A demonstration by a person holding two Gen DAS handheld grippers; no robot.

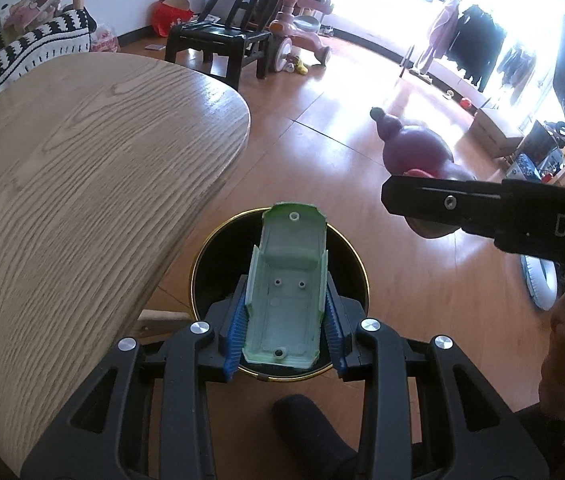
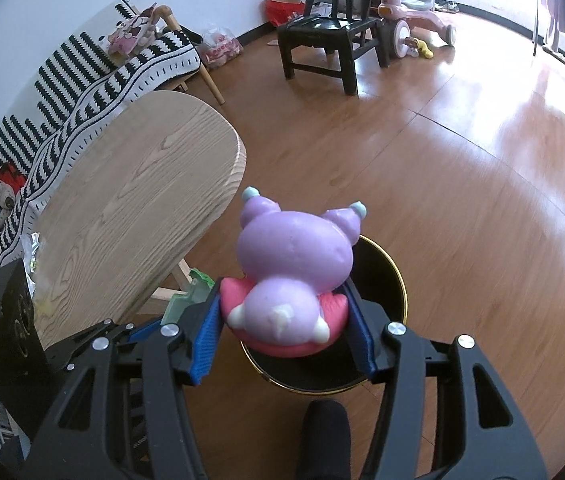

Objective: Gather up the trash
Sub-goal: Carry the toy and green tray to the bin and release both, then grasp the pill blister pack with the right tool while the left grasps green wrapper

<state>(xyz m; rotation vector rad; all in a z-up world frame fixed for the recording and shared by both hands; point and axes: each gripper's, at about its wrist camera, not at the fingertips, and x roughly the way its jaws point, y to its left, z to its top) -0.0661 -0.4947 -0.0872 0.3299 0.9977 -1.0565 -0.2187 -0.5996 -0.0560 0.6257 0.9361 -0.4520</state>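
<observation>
My left gripper [image 1: 284, 320] is shut on a pale green plastic toy car shell [image 1: 286, 284], held directly above the open black trash bin with a gold rim [image 1: 198, 264] on the floor. My right gripper [image 2: 286, 320] is shut on a purple and pink squishy animal toy [image 2: 294, 264], held over the same bin [image 2: 396, 280]. In the left wrist view the right gripper comes in from the right with the purple toy [image 1: 414, 148]. In the right wrist view the green shell [image 2: 190, 296] and left gripper show at the lower left.
A light wooden round-edged table [image 1: 82, 184] stands left of the bin. A black chair [image 1: 218, 40] and a pink tricycle [image 1: 302, 24] stand on the wooden floor beyond. A striped blanket covers a seat [image 2: 82, 80] behind the table. A black sock foot [image 2: 322, 436] is below the bin.
</observation>
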